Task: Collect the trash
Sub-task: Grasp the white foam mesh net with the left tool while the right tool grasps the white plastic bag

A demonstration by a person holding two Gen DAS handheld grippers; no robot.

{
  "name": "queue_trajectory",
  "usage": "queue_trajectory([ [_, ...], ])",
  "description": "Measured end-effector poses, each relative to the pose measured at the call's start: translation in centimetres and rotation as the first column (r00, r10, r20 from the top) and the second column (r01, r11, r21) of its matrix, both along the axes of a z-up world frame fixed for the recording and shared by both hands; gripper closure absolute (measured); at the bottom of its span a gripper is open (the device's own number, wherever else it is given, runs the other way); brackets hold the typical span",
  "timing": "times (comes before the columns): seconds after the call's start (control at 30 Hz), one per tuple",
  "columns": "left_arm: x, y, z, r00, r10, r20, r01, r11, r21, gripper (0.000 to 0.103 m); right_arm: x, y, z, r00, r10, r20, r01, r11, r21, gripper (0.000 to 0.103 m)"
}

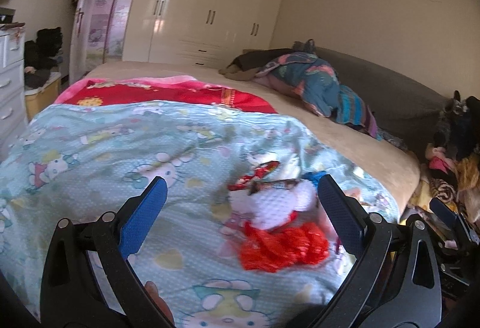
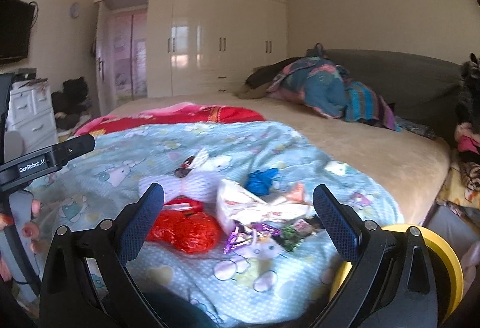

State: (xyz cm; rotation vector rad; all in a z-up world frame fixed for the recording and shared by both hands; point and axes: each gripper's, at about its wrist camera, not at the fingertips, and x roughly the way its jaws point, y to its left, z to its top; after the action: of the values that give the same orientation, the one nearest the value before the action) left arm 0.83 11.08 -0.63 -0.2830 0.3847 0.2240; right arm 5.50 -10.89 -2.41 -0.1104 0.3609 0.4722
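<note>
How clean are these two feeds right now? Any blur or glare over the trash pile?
Left wrist view: red crumpled wrapper and white foam net are smeared by motion blur; wardrobe doors show window glare. Right wrist view: the pile is sharper, only mildly soft; strong fisheye bending at the edges in both.

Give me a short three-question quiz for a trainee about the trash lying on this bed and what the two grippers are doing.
1. True or false: the left gripper is shut on the crumpled red plastic bag.
2. What colour is the small crumpled wad beyond the white torn paper box?
A. blue B. green C. black
3. What pattern covers the light blue quilt under the trash?

Key: 1 false, both the left and right gripper are open and empty. 2 A. 3 cartoon cats.
</note>
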Motion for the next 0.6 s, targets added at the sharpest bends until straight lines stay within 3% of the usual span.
queue_trajectory([
  [0.3, 1.2, 4.2, -1.9, 0.999, -0.009, -0.040, 0.006, 0.996, -0.093, 0.011, 3.6, 2.9, -2.2, 0.994, 0.022, -0.107, -0.031, 0.996, -0.079, 0.009],
  [0.37, 1.8, 4.3, -2.5, 0.998, -0.021, -0.060, 0.015, 0.996, -0.093, 0.011, 4.6, 3.2, -2.8, 0.992, 0.014, -0.127, -0.026, 0.996, -0.088, 0.024],
  [0.6, 5.4, 2.8, -4.2, 0.982, -0.134, -0.135, 0.119, 0.986, -0.115, 0.011, 7.6, 4.4, -4.8, 0.978, 0.036, -0.205, -0.061, 0.991, -0.116, 0.042],
])
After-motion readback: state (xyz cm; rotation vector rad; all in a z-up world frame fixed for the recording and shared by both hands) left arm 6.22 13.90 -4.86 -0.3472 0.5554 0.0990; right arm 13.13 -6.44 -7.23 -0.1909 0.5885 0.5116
